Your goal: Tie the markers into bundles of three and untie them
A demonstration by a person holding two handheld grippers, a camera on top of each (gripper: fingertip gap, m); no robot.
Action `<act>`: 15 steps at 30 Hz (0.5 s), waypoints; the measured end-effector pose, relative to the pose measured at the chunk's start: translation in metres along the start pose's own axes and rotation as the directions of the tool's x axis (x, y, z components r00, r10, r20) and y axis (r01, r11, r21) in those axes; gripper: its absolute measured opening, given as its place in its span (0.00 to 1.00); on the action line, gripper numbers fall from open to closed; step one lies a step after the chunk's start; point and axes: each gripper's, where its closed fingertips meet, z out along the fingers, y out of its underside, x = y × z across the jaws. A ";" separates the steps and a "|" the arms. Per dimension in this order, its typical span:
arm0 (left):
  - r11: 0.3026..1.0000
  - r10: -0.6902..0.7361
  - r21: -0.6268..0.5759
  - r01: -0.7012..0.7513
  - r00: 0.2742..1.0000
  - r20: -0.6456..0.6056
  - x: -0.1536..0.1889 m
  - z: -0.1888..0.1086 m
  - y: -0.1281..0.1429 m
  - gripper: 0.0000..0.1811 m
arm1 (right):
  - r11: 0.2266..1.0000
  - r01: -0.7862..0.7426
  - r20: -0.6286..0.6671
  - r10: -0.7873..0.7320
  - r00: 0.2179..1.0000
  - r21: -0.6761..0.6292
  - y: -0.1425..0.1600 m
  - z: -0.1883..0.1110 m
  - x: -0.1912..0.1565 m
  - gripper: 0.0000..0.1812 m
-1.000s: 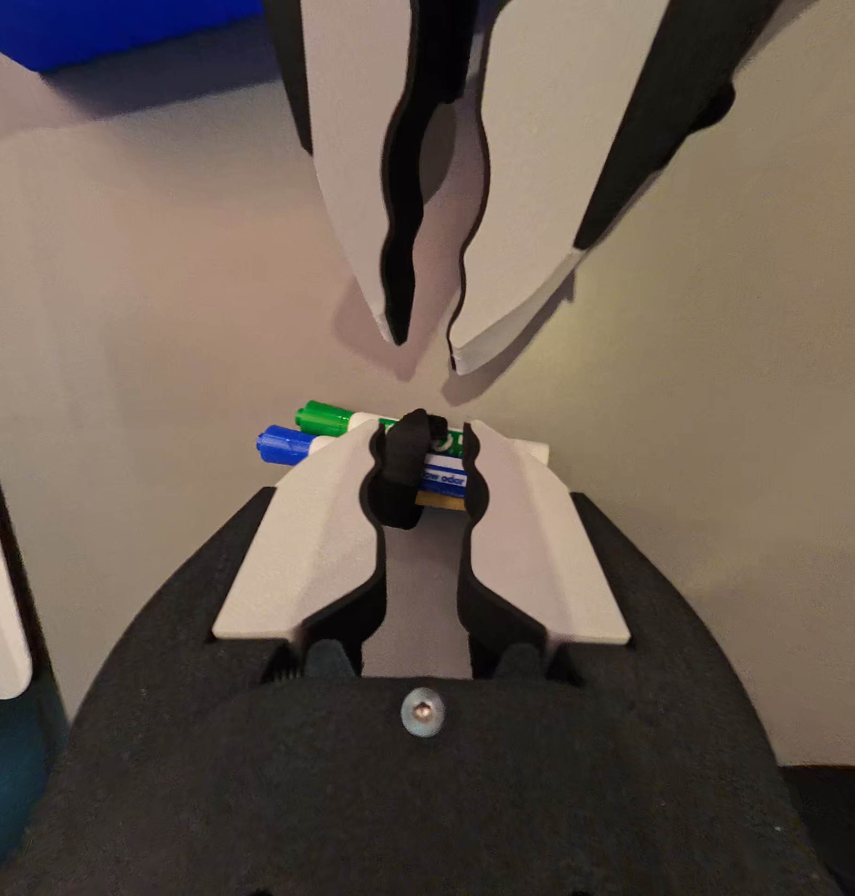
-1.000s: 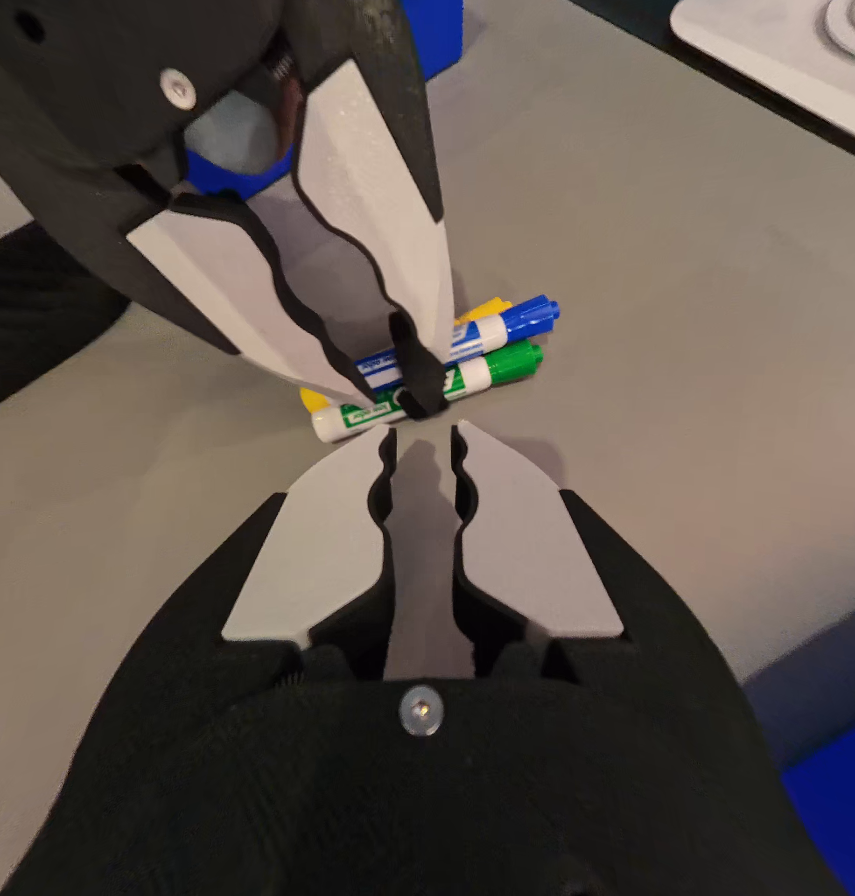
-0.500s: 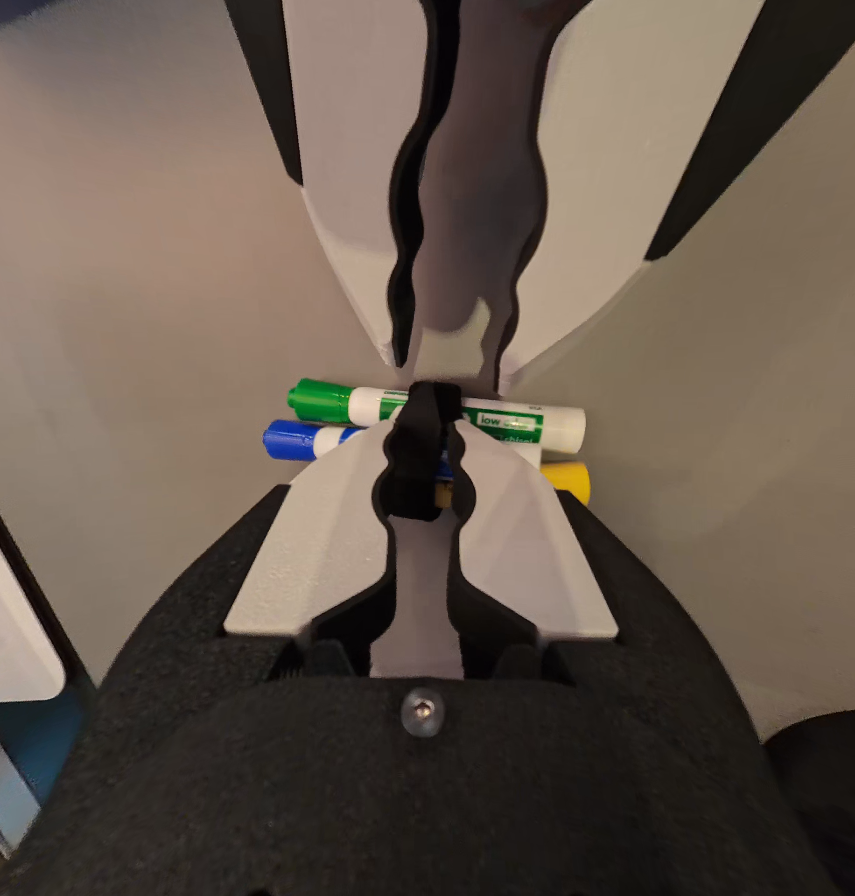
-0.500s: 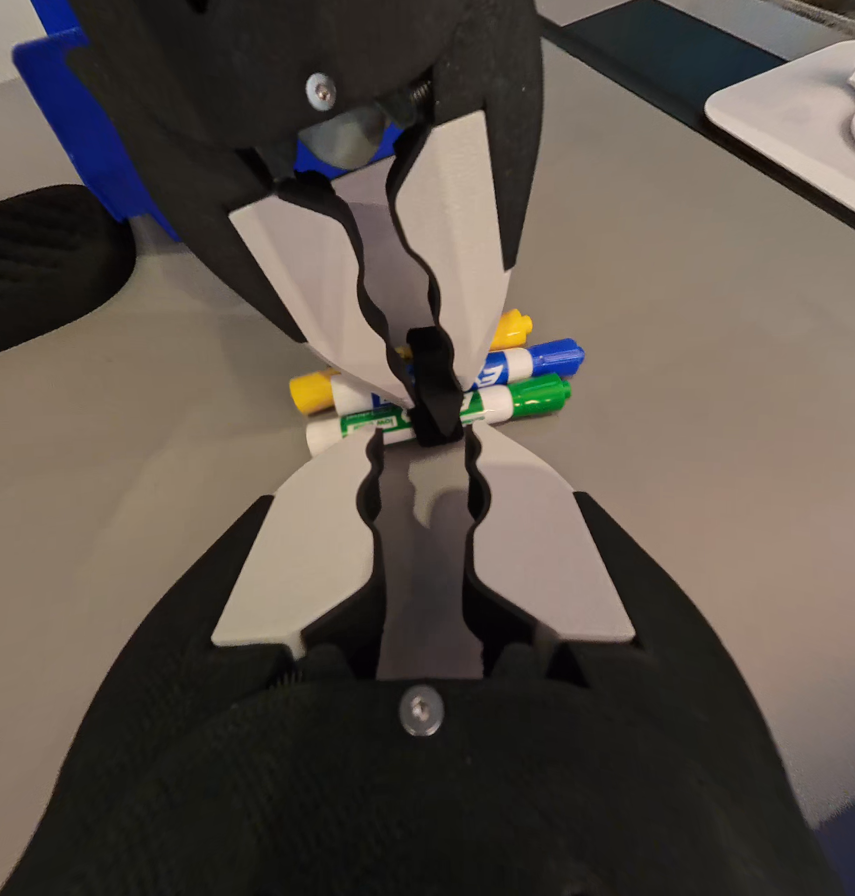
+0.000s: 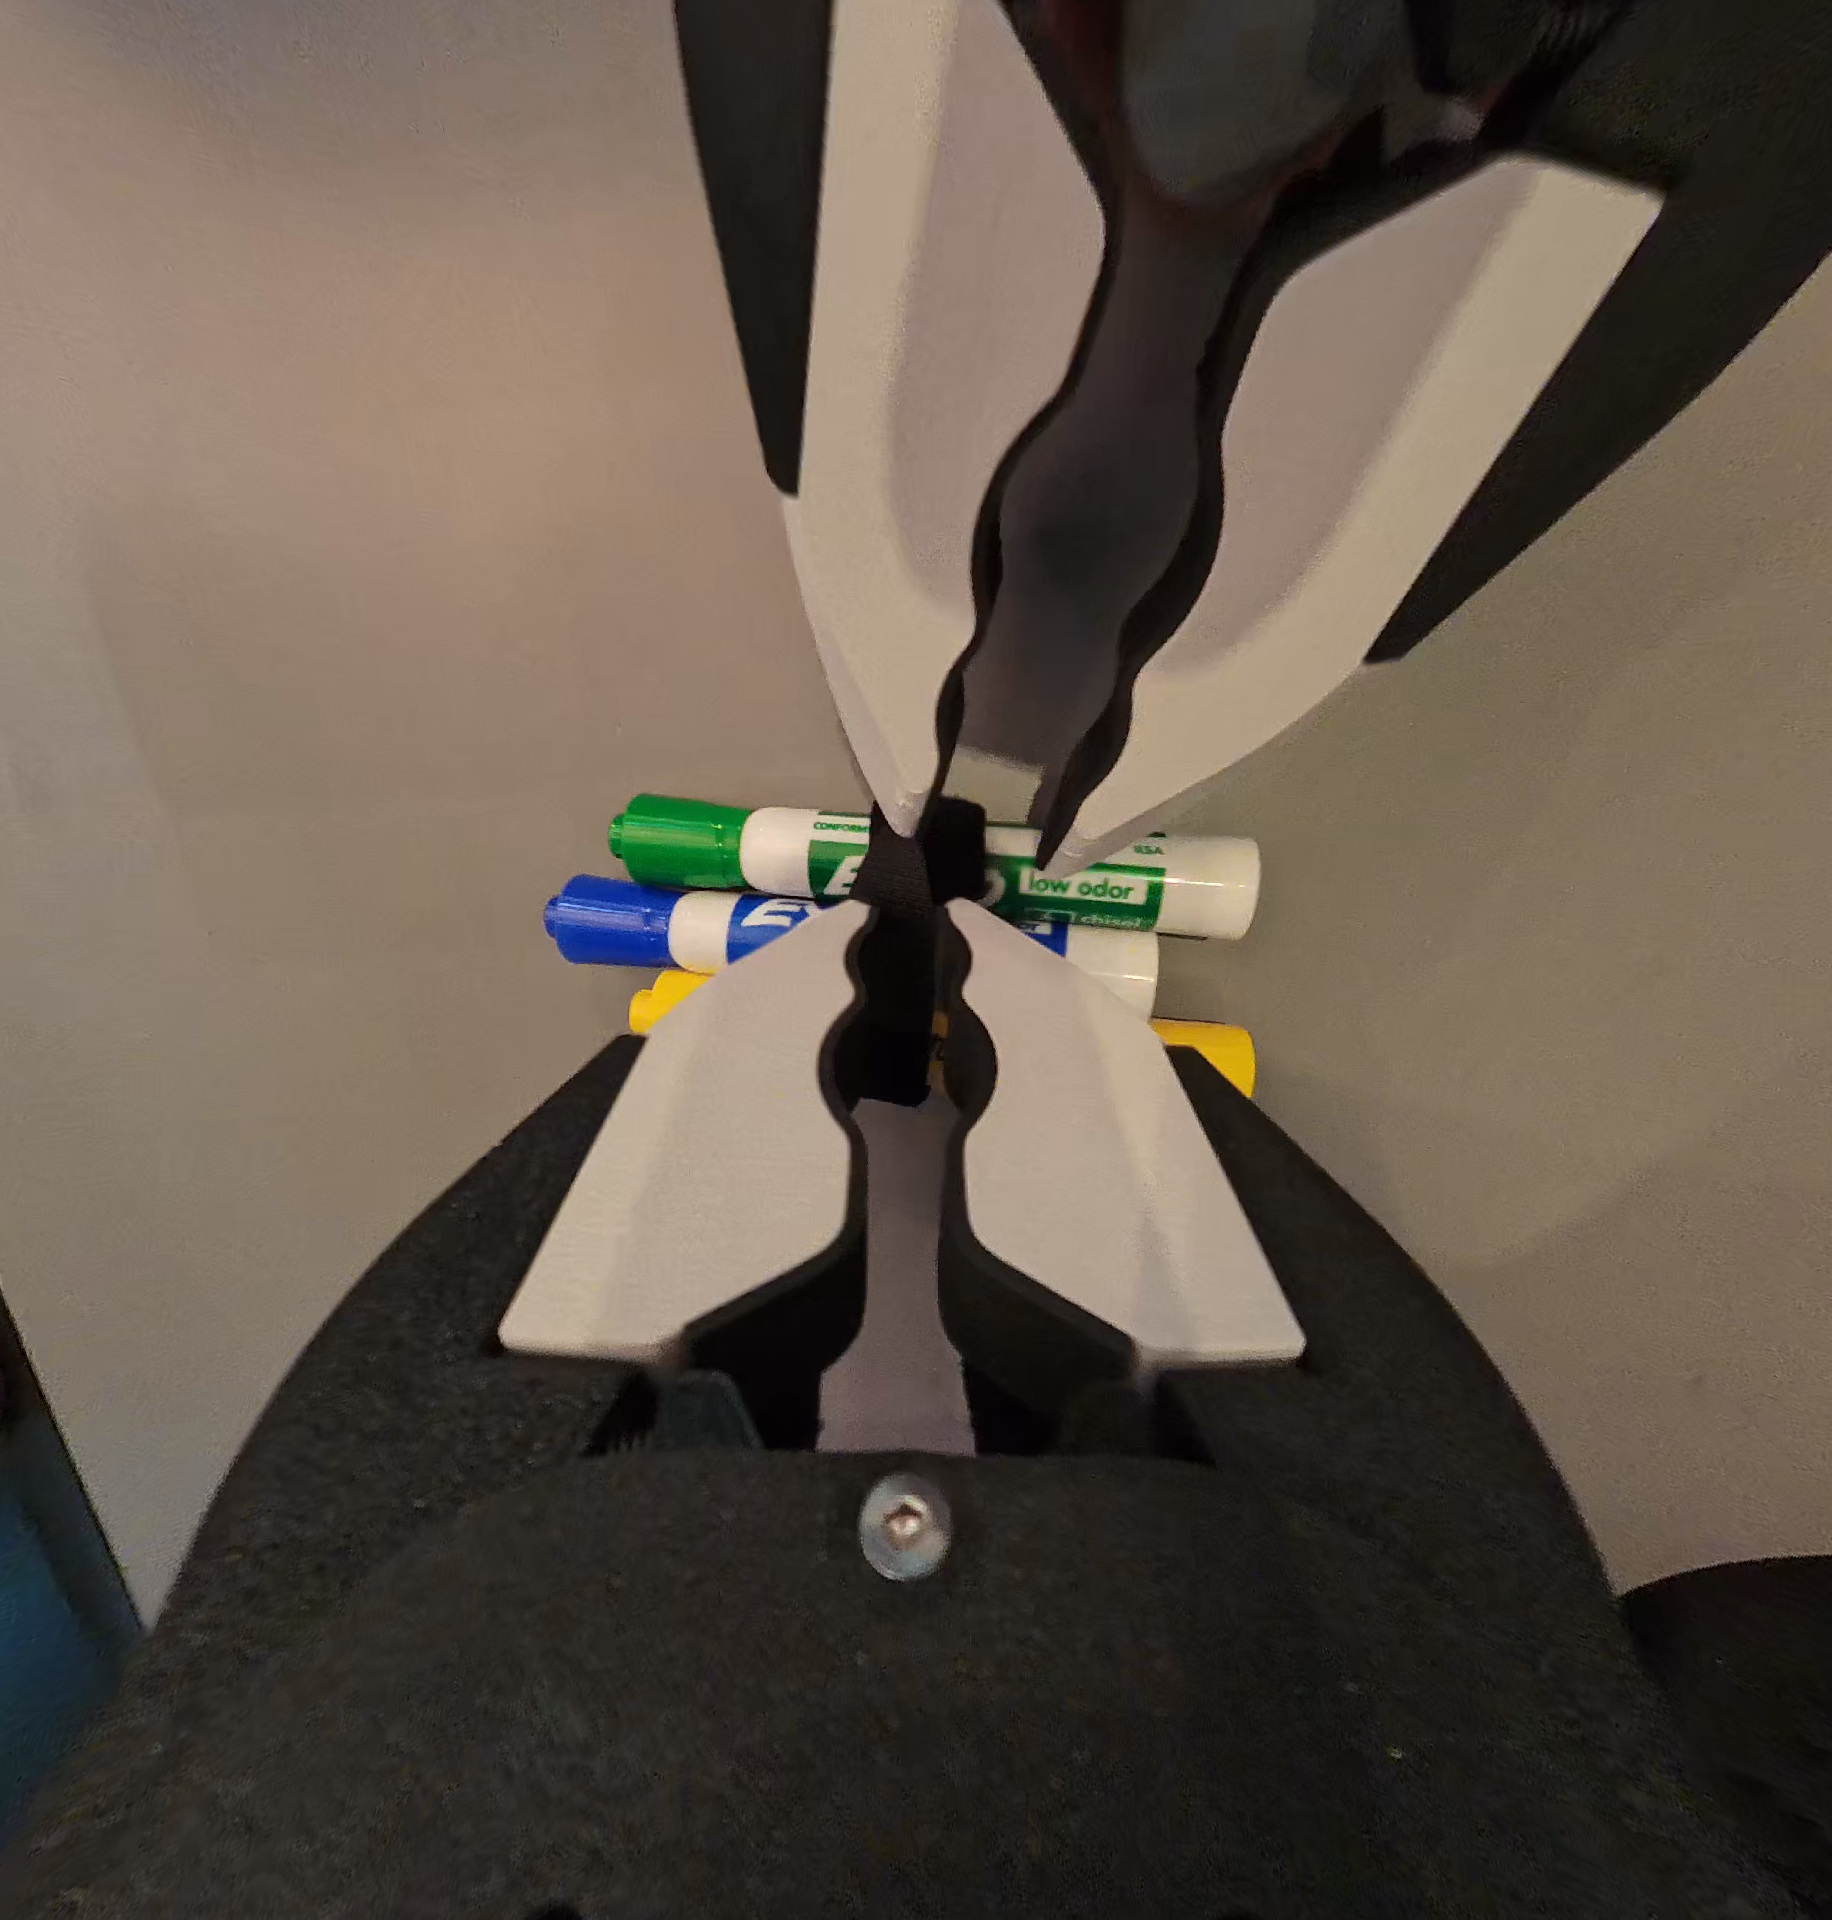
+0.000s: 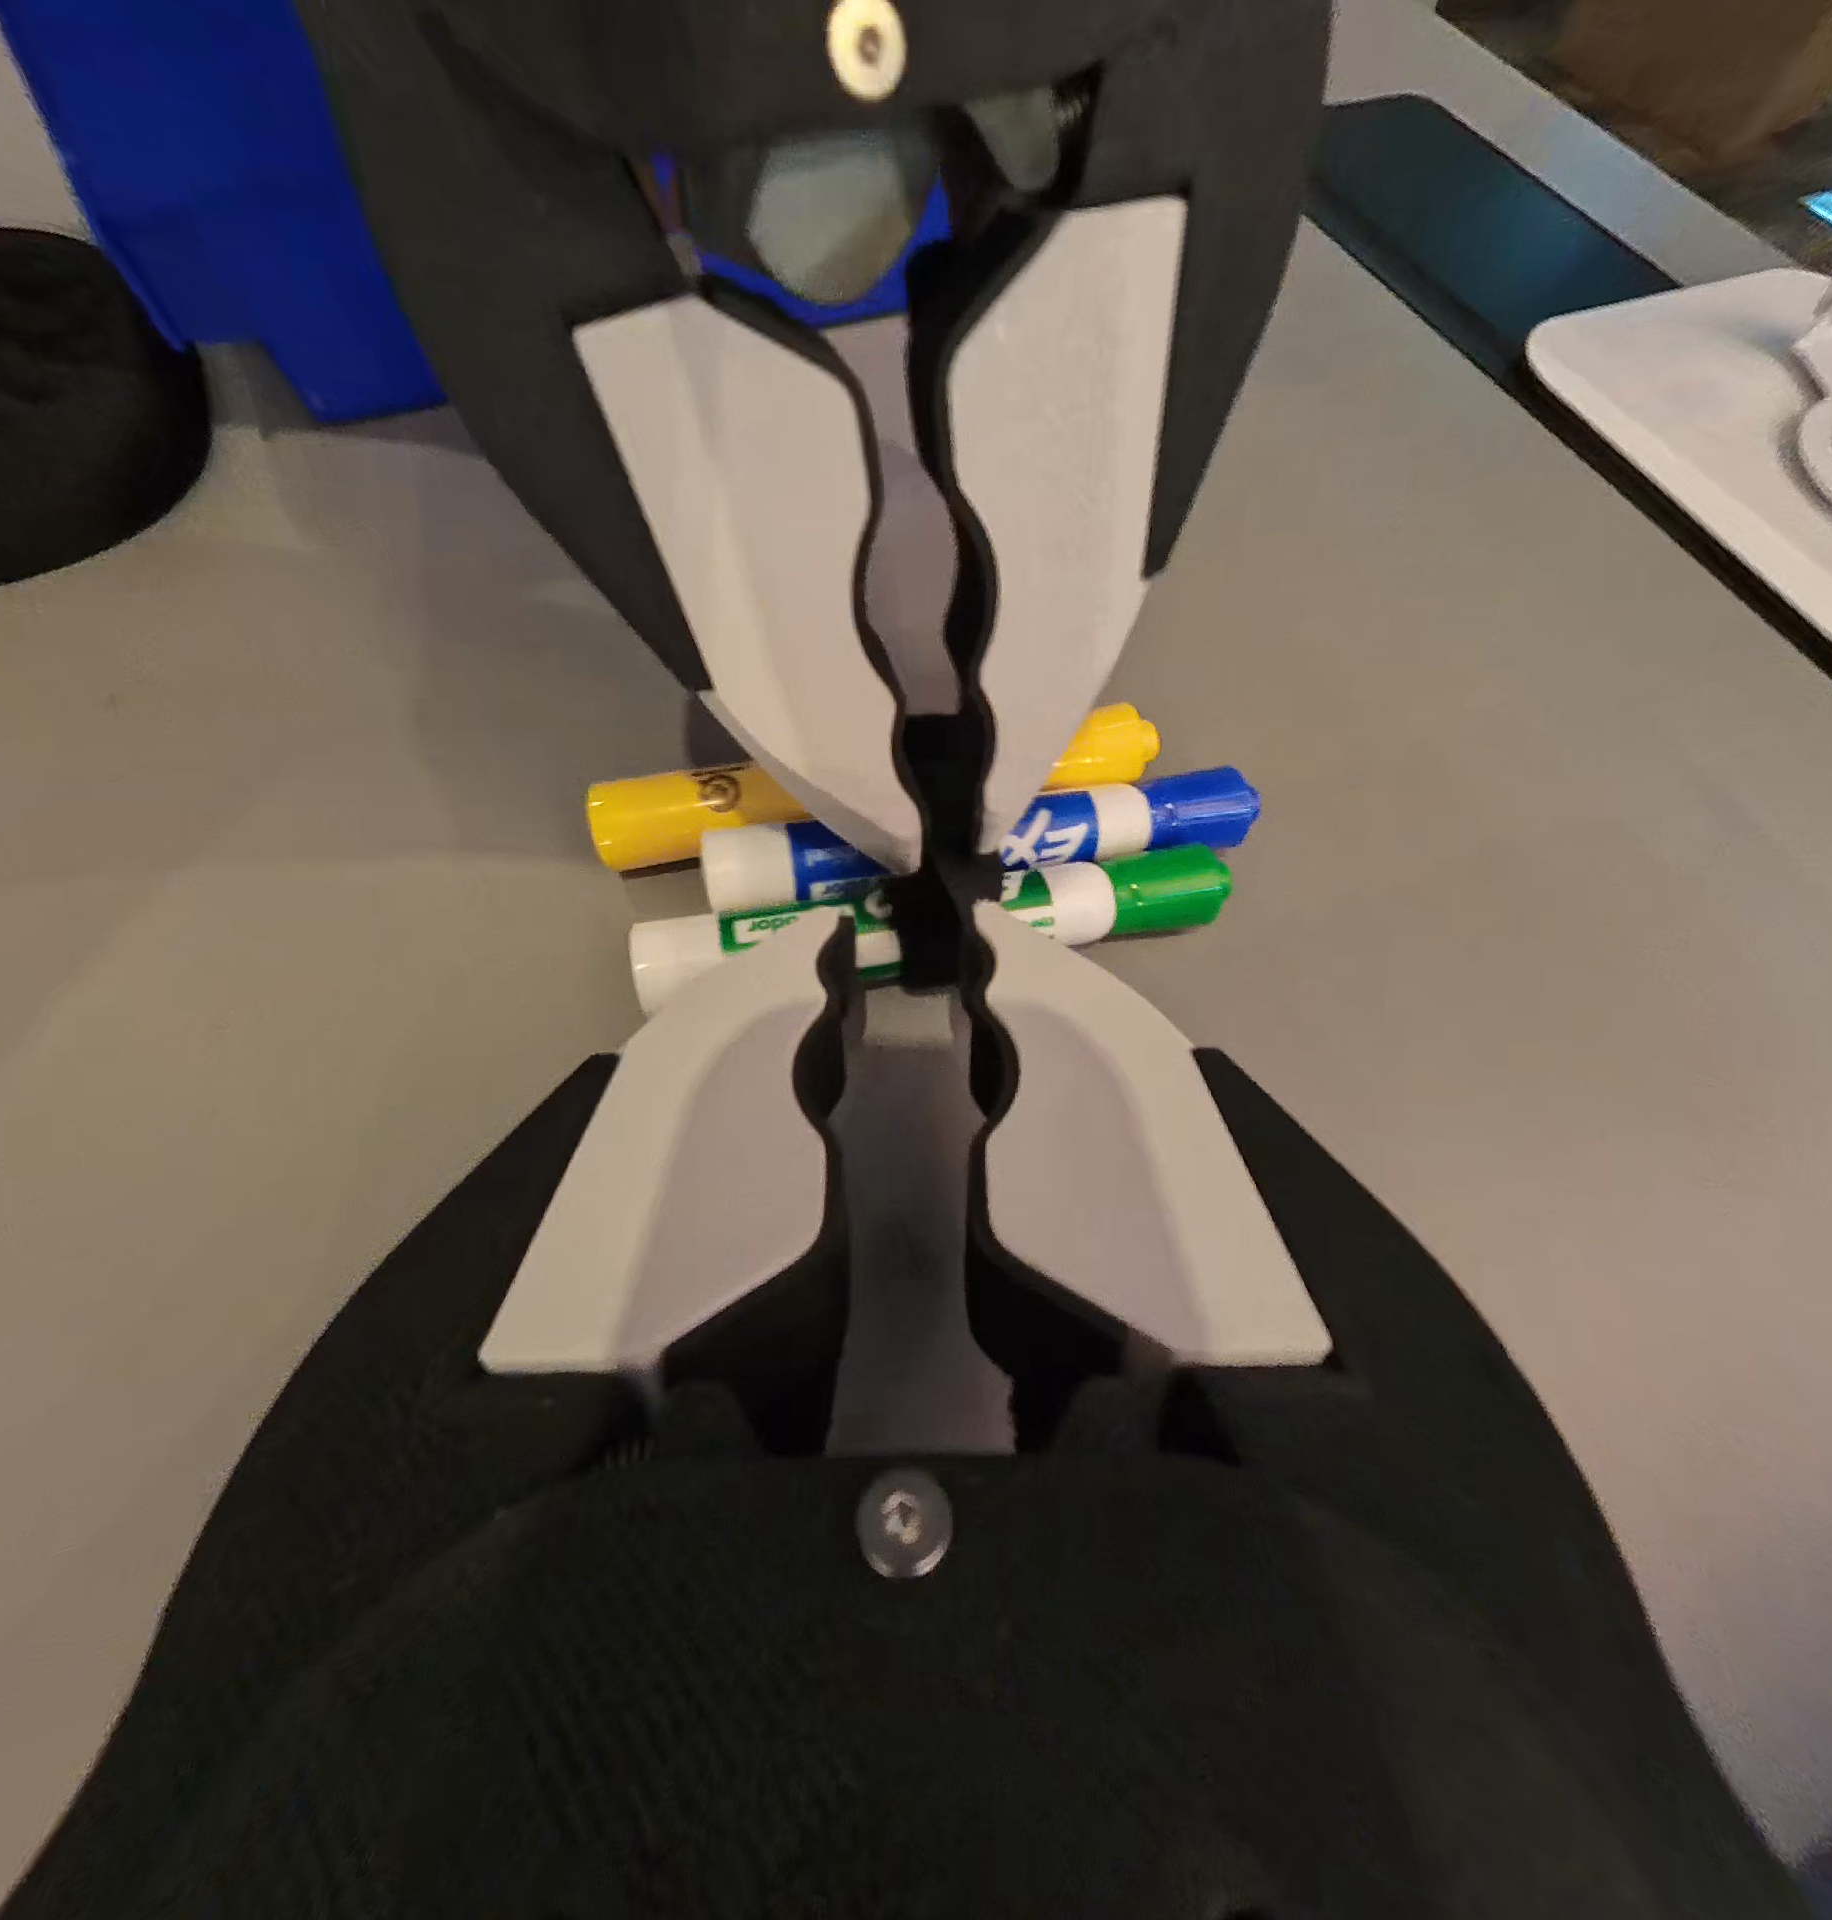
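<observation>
Jaws: left gripper (image 5: 907, 914) is pinched down on the black strap (image 5: 896, 997), which runs up between its pads from the bundle. Right gripper (image 6: 907, 940) is open a narrow gap, tips straddling the same strap on the green marker side; I can't tell whether it has bitten yet.

Bundle sits on the grey tabletop (image 6: 268, 1039), between the two sets of tips: green marker (image 6: 1130, 899) nearest the right gripper, blue marker (image 6: 1151, 821) in the middle, yellow marker (image 6: 663, 816) on the far side, partly hidden by the left gripper's fingers.

Step, as I read it: working the strap at the wrap. Tightening or loosening, can't say from this. Next move likely needs the right jaws to close on the free strap end while the left keeps tension, then a pull across the bundle, not along it.

Orientation: long axes lie parallel, crosswise to both grippers. In the right wrist view caps point right. Yellow is offset lengthwise from the other two.

Blue bin (image 6: 216, 208) behind, well apart.
</observation>
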 end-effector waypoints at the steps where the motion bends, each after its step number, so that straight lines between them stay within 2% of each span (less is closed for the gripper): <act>1: 1.000 -0.015 0.004 0.015 1.000 -0.001 -0.001 -0.001 0.000 0.04 | 1.000 -0.015 -0.016 0.015 1.000 0.004 -0.001 0.001 0.002 0.11; 5: 0.999 -0.051 0.019 0.051 0.999 -0.014 -0.001 -0.002 0.002 0.03 | 0.992 -0.112 -0.064 0.116 0.991 0.056 -0.012 0.005 0.003 0.11; 9: 0.991 -0.128 0.038 0.130 0.990 -0.055 -0.003 -0.002 0.002 0.02 | 1.000 -0.019 -0.164 0.019 0.986 0.006 -0.007 0.007 0.008 0.06; 11: 0.977 -0.202 0.053 0.208 0.974 -0.100 -0.004 -0.002 0.001 0.02 | 0.998 0.057 -0.205 -0.057 0.977 -0.006 -0.008 0.007 0.008 0.00; 15: 0.954 -0.282 0.065 0.293 0.949 -0.141 -0.007 -0.002 0.002 0.02 | 0.992 0.117 -0.245 -0.127 0.961 -0.055 -0.005 0.011 0.008 0.01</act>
